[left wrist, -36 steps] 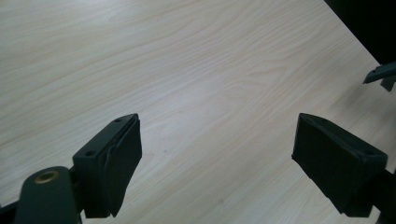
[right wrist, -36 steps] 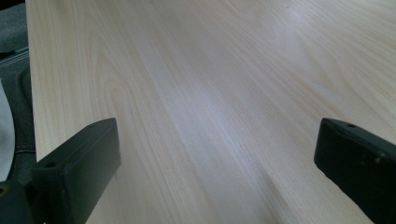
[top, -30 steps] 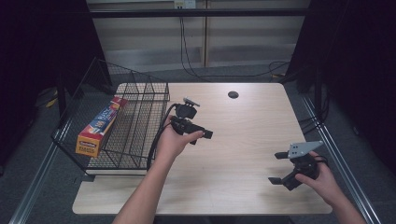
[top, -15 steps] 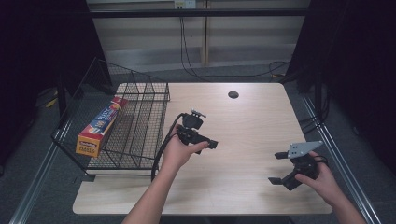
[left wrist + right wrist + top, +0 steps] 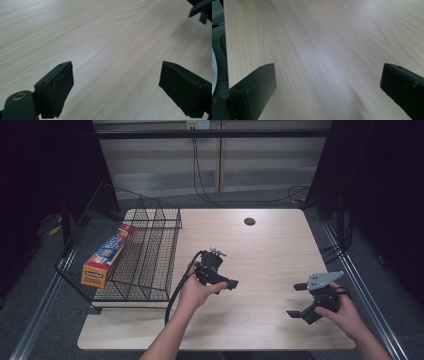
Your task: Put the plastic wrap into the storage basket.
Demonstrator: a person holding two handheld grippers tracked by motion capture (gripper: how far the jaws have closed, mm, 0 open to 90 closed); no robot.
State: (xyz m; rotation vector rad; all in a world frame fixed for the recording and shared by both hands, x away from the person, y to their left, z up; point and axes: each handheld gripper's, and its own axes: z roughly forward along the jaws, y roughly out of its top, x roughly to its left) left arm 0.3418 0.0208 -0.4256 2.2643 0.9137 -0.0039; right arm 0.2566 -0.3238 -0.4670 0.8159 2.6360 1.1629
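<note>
Both grippers empty over bare worktop.

Left gripper [image 5: 231, 284]: jaws wide, just been opening, nothing between them. Right gripper [image 5: 299, 300]: jaws wide, empty. Nearest item, apparently a foil box [image 5: 106, 254], leans in the wire basket [image 5: 150, 265], well left of the left gripper on the worktop [image 5: 270, 250].

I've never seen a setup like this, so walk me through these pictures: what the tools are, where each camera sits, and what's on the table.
A person sits at a wooden table with a hand-held two-jaw gripper in each hand. The high view looks down from above: the left gripper is near the middle, the right gripper toward the right edge. The other two pictures come from small cameras riding on each gripper, looking along its black jaws at bare wood. Both pairs of jaws stand open with nothing between them; the left ones have just been opening. On the left sits a black wire basket with a long orange and blue box leaning against its side.
</note>
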